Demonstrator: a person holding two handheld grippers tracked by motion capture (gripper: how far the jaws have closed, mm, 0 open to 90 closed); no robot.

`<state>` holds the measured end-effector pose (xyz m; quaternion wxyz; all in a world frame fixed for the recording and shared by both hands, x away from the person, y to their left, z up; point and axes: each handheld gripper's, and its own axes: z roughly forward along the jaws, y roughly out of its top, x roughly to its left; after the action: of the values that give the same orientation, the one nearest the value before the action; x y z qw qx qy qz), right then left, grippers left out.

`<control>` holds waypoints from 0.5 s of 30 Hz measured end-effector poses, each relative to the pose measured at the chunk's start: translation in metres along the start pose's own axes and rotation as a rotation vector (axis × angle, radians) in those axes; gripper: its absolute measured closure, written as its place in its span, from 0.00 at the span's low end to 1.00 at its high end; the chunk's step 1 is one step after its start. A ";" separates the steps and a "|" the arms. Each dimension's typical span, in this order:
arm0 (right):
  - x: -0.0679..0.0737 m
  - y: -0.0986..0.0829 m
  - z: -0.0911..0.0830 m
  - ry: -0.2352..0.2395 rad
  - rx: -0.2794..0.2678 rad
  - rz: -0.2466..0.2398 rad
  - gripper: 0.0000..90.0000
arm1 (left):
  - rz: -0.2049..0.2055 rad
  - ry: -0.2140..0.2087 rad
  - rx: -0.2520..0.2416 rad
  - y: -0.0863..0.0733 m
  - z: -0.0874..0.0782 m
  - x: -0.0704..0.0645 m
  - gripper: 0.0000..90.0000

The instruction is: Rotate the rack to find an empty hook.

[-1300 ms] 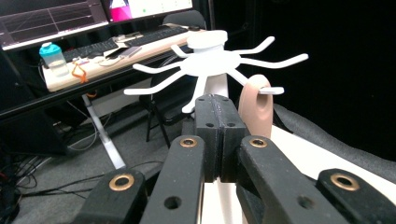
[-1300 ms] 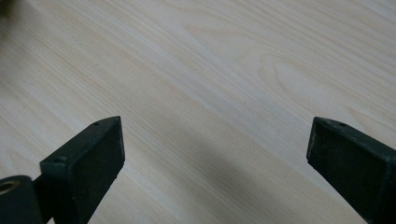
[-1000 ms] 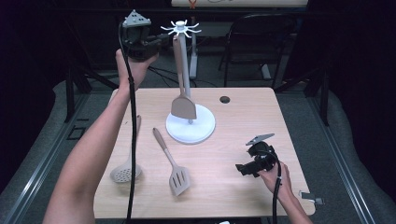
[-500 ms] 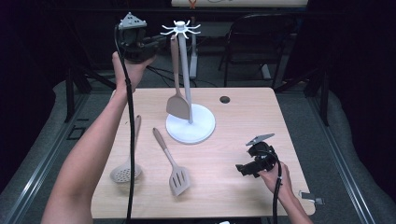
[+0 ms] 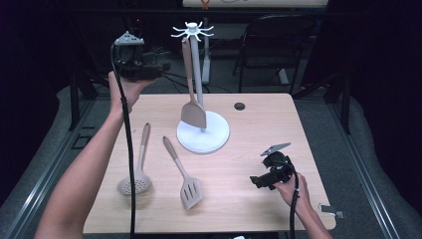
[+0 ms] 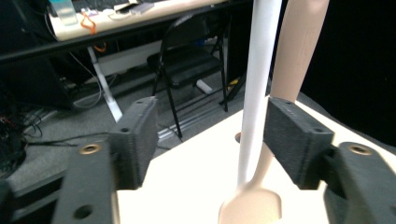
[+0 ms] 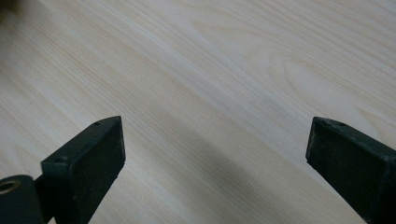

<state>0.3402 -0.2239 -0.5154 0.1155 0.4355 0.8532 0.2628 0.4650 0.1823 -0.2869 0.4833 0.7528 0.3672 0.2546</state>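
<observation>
Wood table: turner hangs at twelve, light, stiff; grab its handle. Left gripper and right gripper jaws spread.

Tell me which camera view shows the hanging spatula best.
The high view: the hanging spatula shows whole, from the hook on the white stand down to its blade. The left gripper view catches part of its handle and blade; the right gripper view shows tabletop.
</observation>
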 end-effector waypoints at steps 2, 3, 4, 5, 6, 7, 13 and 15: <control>0.000 0.000 0.000 -0.005 0.010 -0.007 0.05 | 0.001 -0.004 0.022 -0.006 0.001 0.000 0.31; 0.001 0.000 0.000 -0.007 0.009 -0.007 0.05 | 0.004 -0.005 0.036 -0.010 0.001 0.000 0.29; 0.001 0.000 0.001 -0.003 0.010 -0.009 0.05 | 0.010 -0.004 0.049 -0.014 0.002 -0.001 0.26; 0.001 0.000 0.001 0.000 0.015 -0.008 0.05 | 0.014 -0.001 0.064 -0.018 0.002 -0.002 0.25; 0.002 0.000 0.001 -0.002 0.014 -0.008 0.05 | 0.017 0.000 0.073 -0.022 0.003 -0.002 0.23; 0.001 0.000 0.001 -0.006 0.023 -0.016 0.05 | 0.021 -0.001 0.086 -0.026 0.003 -0.003 0.21; 0.003 0.000 0.002 -0.007 0.023 -0.023 0.05 | 0.032 0.004 0.141 -0.052 0.007 -0.006 0.17; 0.003 0.000 0.003 0.000 0.024 -0.027 0.05 | 0.033 0.001 0.161 -0.062 0.008 -0.008 0.16</control>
<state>0.3399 -0.2199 -0.5178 0.1139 0.4256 0.8620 0.2507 0.4472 0.1880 -0.3466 0.4167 0.7952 0.3743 0.2323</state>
